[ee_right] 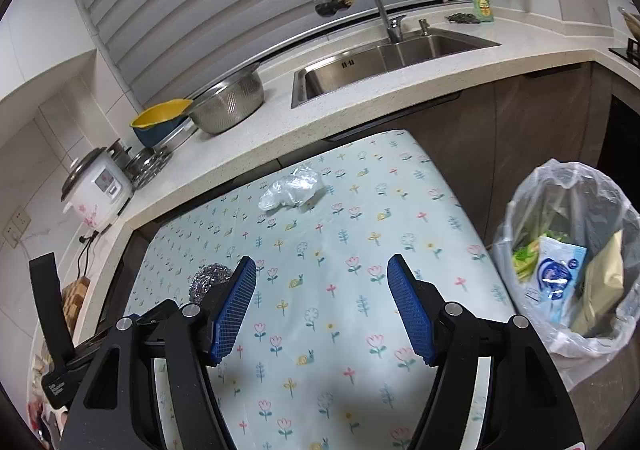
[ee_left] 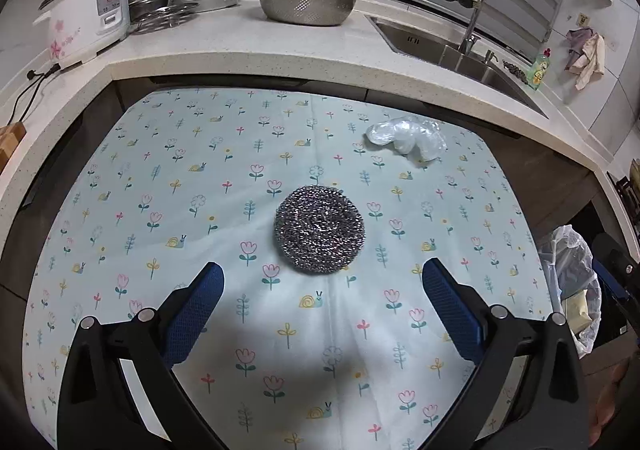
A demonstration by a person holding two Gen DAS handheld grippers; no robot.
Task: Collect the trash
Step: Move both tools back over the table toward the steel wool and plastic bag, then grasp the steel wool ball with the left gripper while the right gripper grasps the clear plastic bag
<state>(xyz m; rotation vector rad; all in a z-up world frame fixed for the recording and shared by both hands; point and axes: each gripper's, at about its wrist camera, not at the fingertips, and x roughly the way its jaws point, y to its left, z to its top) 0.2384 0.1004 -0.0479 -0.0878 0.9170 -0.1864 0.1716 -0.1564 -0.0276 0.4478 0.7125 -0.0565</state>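
Scourer (ee_right: 210, 277) half hidden behind right gripper (ee_right: 322, 270) finger (ee_right: 236, 302)

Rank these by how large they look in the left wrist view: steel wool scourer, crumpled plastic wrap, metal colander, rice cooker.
1. Metal colander and rice cooker: too alike to separate.
2. Steel wool scourer, though being nearest the camera enlarges it.
3. Crumpled plastic wrap.

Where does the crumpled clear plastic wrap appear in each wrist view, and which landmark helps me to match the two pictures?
Left wrist view: crumpled plastic wrap lies upper right on the floral cloth, beyond the steel scourer.
Right wrist view: the wrap lies upper centre-left, near the cloth's far edge.
Shared landmark: the metal colander on the counter.
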